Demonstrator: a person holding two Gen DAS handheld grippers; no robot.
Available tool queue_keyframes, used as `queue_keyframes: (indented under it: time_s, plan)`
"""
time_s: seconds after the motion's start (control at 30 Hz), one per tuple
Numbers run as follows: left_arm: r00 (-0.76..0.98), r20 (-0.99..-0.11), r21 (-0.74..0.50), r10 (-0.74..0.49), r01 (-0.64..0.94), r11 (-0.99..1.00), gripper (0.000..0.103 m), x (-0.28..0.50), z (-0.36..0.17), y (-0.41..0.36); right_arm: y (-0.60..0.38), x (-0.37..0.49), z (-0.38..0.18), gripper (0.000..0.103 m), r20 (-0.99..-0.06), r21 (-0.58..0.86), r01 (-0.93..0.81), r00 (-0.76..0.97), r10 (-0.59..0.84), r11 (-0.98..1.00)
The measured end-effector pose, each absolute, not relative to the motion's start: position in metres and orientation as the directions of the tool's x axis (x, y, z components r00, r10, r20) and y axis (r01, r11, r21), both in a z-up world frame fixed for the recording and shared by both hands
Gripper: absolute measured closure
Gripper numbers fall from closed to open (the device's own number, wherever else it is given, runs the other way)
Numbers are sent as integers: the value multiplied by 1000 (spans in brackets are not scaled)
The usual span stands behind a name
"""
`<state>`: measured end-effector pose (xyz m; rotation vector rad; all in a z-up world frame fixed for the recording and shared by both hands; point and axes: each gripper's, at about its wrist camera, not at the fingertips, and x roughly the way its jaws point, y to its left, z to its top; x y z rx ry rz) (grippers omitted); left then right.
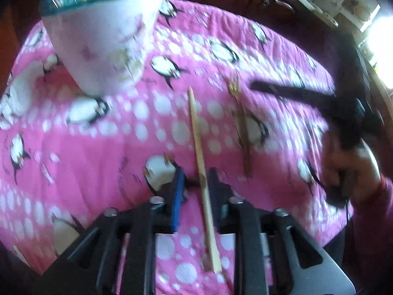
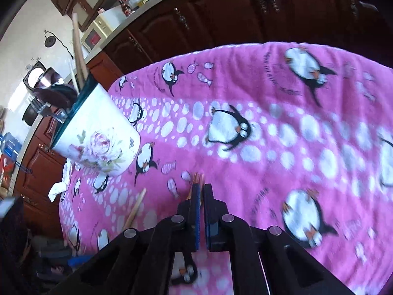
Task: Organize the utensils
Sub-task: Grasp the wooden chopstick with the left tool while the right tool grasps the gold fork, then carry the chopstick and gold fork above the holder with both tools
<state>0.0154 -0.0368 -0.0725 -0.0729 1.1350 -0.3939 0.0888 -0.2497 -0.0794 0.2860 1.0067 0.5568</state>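
Observation:
A white flowered cup with a teal rim stands on the pink penguin cloth and holds several utensils; it also shows in the right wrist view. My left gripper is open around a pale chopstick lying on the cloth. A darker wooden utensil lies to its right. My right gripper is shut on a thin bundle of orange-brown sticks. The right gripper shows blurred at the right of the left wrist view.
Another pale stick lies on the cloth left of my right gripper. A crumpled white tissue sits at the cloth's left edge. Dark wooden cabinets and a counter with a microwave stand behind the table.

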Motion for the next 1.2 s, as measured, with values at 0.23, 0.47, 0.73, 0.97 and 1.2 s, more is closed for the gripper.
queue_keyframes:
  time_s: [0.23,0.47,0.73,0.97,1.2]
  plan:
    - [408,-862,-199,-301,274,941,65,49,-70,-53,-276,61,-75,101,-719,483,-255,430,546,837]
    - [393,-880,-153,-269,301,941,65,71,-74,-69,-255,91,-79,75,-711,497,-295,400,578,816]
    - [359,-900,-122,-248,339,933,84,68,-88,-79,-229,119,-88,88,-714,472,-388,358,601,792]
    - [361,-866,-247,-345,290,925,98,56,-75,-43,-244,90,-68,100,-723,421,-379,408,557,824]
    - [466,-781,-328,-415,259,908,99,31,-17,-2,-265,60,-22,102,-660,415,-348,520,542,840]
